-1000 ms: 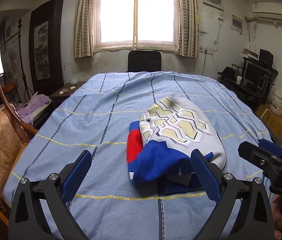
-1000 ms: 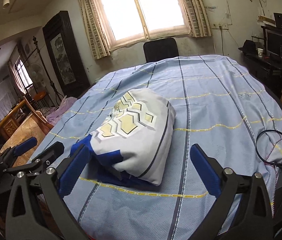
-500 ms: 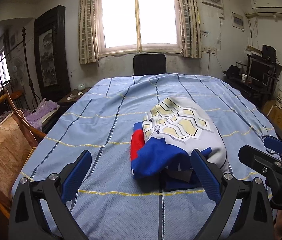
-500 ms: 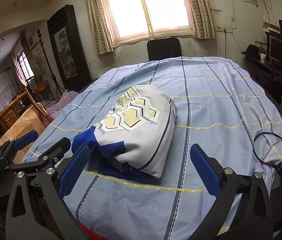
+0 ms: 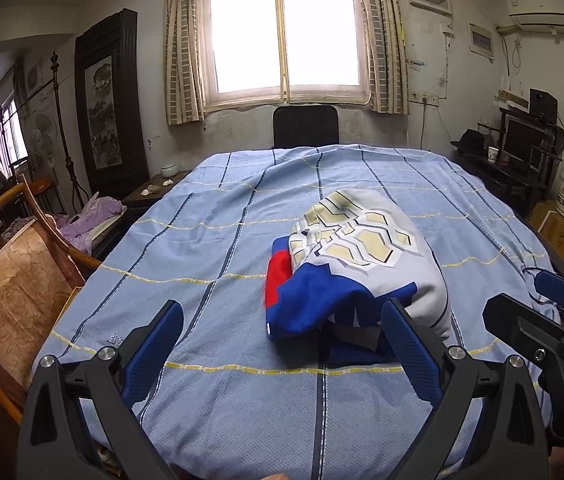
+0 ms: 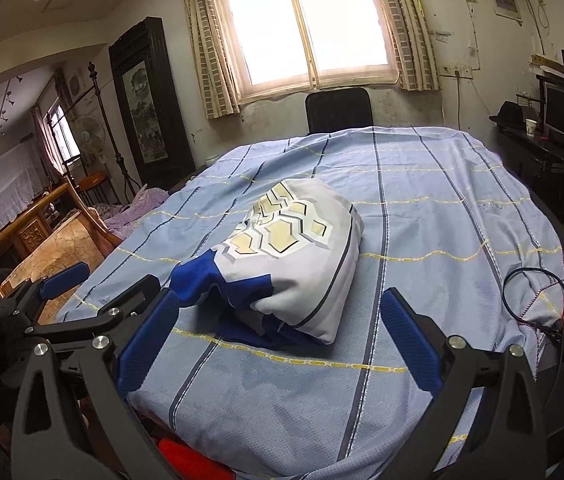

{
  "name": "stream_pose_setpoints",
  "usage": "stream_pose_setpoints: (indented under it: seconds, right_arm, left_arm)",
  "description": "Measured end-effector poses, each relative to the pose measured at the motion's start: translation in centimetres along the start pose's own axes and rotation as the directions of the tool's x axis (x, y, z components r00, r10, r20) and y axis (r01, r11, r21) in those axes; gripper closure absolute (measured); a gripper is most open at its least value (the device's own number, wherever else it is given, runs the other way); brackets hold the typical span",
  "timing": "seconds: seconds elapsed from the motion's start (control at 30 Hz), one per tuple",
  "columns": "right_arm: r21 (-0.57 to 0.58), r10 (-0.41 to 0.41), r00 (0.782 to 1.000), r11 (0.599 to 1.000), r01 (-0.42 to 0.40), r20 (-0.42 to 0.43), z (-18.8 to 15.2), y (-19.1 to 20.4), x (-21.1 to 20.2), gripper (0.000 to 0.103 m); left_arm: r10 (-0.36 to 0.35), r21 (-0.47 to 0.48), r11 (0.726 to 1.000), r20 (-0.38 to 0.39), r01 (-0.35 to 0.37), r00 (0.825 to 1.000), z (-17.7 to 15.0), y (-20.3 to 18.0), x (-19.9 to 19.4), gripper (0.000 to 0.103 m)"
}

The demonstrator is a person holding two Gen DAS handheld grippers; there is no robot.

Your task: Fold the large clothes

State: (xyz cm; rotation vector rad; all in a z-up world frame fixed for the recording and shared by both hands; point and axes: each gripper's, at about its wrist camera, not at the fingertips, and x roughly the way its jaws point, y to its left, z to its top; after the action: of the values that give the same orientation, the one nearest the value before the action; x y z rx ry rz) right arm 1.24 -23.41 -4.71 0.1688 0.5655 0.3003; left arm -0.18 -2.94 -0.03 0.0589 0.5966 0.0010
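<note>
A folded garment [image 5: 358,268], white with yellow hexagon print, blue and red parts, lies as a bundle on the light-blue striped cloth [image 5: 209,240] that covers the table. The right wrist view shows the same garment [image 6: 294,256] left of centre. My left gripper [image 5: 282,344] hangs open above the near table edge, short of the bundle and holding nothing. Held back over the front edge, my right gripper [image 6: 279,336] is open too, with empty fingers. Each gripper shows at the side of the other's view.
A black cable [image 6: 530,300] loops on the cloth at the right edge. A wooden chair [image 5: 13,300] stands at the left, and a black chair [image 5: 306,126] at the far end under the window. A desk with monitors [image 5: 522,148] fills the right wall.
Both grippers have drawn back and risen from the bundle, so more of the table's near edge shows. The garment has not moved.
</note>
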Motion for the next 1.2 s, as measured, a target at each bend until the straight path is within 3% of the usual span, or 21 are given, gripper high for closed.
stream_pose_setpoints:
  seconds: [0.4, 1.2]
  right_arm:
    - [0.012, 0.003, 1.000, 1.000, -0.003, -0.020, -0.3, -0.1, 0.7, 0.005]
    - [0.028, 0.020, 0.999, 0.999, -0.019, -0.034, -0.8, -0.2, 1.0, 0.005]
  left_arm:
    - [-0.012, 0.042, 0.999, -0.012, 0.012, 1.000, -0.4, -1.2, 0.7, 0.004]
    - [-0.039, 0.011, 0.999, -0.046, 0.040, 0.998, -0.7, -0.8, 1.2, 0.004]
